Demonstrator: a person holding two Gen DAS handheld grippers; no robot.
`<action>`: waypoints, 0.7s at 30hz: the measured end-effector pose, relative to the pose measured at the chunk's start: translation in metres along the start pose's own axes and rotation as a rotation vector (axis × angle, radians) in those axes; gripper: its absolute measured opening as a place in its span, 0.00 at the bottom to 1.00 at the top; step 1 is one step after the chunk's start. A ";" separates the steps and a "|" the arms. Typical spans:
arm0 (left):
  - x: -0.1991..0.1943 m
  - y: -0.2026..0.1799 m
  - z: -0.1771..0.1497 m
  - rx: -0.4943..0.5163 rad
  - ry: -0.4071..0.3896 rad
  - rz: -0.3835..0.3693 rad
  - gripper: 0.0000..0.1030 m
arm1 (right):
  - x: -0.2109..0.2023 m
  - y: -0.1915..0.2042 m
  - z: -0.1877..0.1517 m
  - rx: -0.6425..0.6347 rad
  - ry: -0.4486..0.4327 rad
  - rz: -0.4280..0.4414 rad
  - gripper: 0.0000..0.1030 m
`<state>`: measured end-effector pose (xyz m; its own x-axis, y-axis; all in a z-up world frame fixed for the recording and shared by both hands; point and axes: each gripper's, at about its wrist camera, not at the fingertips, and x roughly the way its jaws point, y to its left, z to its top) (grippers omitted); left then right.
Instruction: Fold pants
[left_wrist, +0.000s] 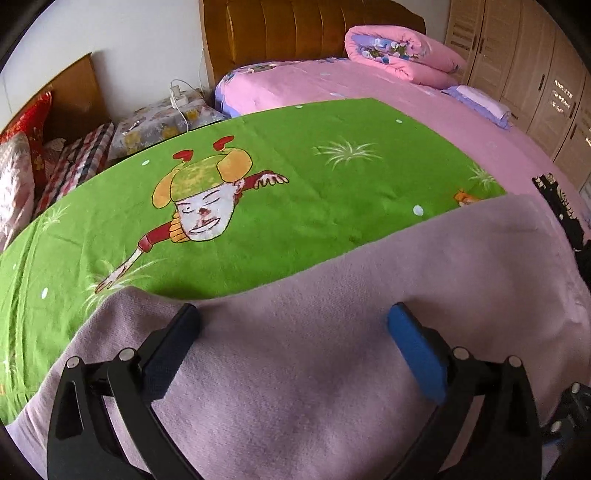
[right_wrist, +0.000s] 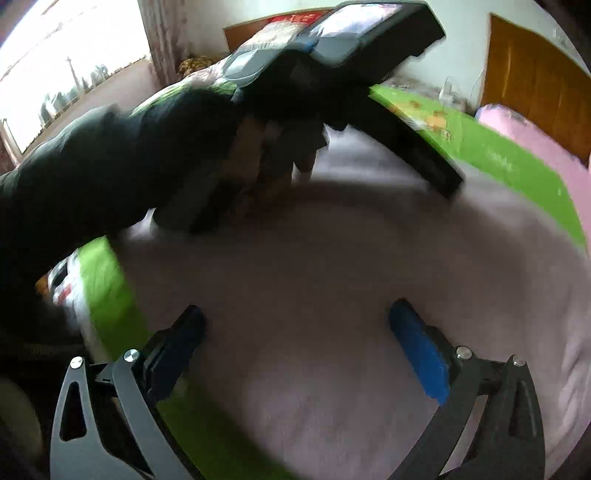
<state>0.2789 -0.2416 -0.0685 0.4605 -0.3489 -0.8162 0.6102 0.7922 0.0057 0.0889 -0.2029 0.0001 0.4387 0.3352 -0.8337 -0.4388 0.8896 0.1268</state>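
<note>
Pants (left_wrist: 314, 369) flat on green sheet (left_wrist: 258, 155) for folding; L tongs (left_wrist: 293, 321), R tongs (right_wrist: 295, 321) wide open, empty, hovering above the fabric.

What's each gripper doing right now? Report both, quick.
Left gripper: open, holding nothing, above the lilac pants.
Right gripper: open, holding nothing, also over the pants.

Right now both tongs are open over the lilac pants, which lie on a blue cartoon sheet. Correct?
Not quite: the sheet is green, not blue, as the left wrist view shows. Both the left tongs and right tongs are open over the lilac pants.
</note>
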 end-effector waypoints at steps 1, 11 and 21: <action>0.000 0.001 0.000 -0.003 0.000 -0.001 0.99 | -0.006 -0.006 -0.005 0.033 0.005 0.033 0.96; -0.007 0.004 -0.002 -0.030 -0.011 -0.032 0.98 | -0.018 -0.001 -0.019 0.080 0.022 -0.032 0.96; -0.193 0.152 -0.131 -0.427 -0.381 -0.173 0.98 | -0.018 0.055 0.034 -0.003 0.005 -0.220 0.95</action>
<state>0.1980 0.0115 0.0145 0.6247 -0.5829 -0.5196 0.4199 0.8118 -0.4058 0.0838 -0.1495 0.0401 0.5207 0.1315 -0.8435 -0.3352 0.9402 -0.0604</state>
